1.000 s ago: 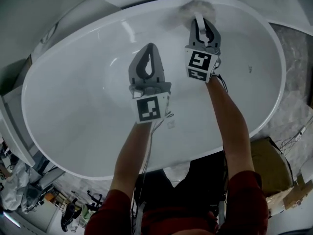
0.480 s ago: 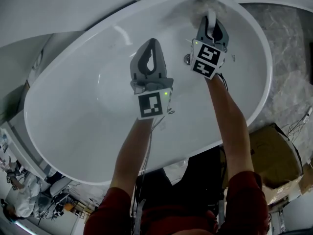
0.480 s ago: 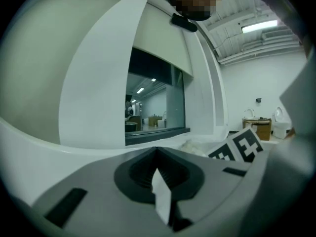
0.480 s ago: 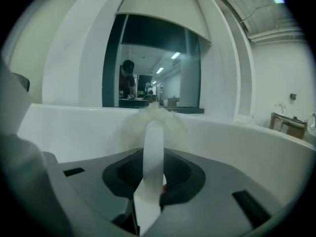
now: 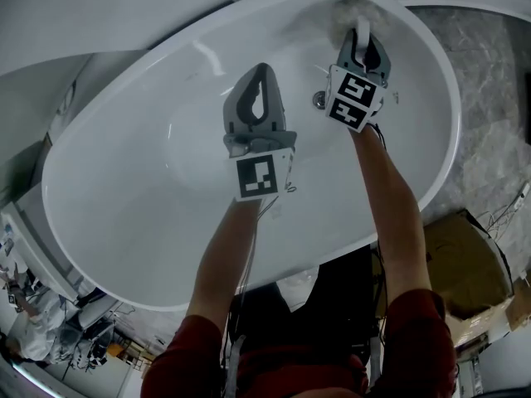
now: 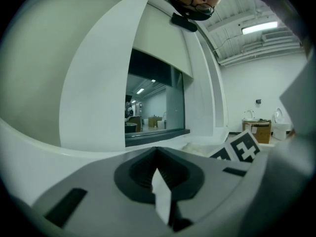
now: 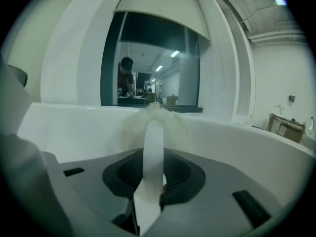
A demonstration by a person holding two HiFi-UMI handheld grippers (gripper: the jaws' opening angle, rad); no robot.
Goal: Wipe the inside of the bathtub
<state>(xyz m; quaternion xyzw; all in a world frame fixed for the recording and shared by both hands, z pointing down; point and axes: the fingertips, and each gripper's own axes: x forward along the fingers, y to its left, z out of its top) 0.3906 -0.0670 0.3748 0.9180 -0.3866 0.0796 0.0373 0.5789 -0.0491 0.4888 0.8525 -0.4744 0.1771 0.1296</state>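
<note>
The white oval bathtub [image 5: 108,106] fills the head view. My right gripper [image 5: 362,46] is shut on the white handle [image 5: 362,33] of a fluffy pale duster [image 5: 352,8], whose head presses against the tub's far inner wall just under the rim. In the right gripper view the handle [image 7: 153,147] rises between the jaws to the duster [image 7: 157,116] on the wall. My left gripper [image 5: 259,73] hovers over the middle of the tub, shut with nothing in it. The left gripper [image 6: 160,181] shows its jaws together.
A metal drain [image 5: 319,99] sits in the tub floor just left of the right gripper. Marbled floor [image 5: 489,98] lies to the right of the tub, and a brown cardboard box [image 5: 460,264] stands near the person's right side. Clutter [image 5: 50,322] sits at lower left.
The head view has swung, so the tub now lies tilted in the frame. The duster has shifted slightly right along the far wall. In the last half second almost nothing has moved.
</note>
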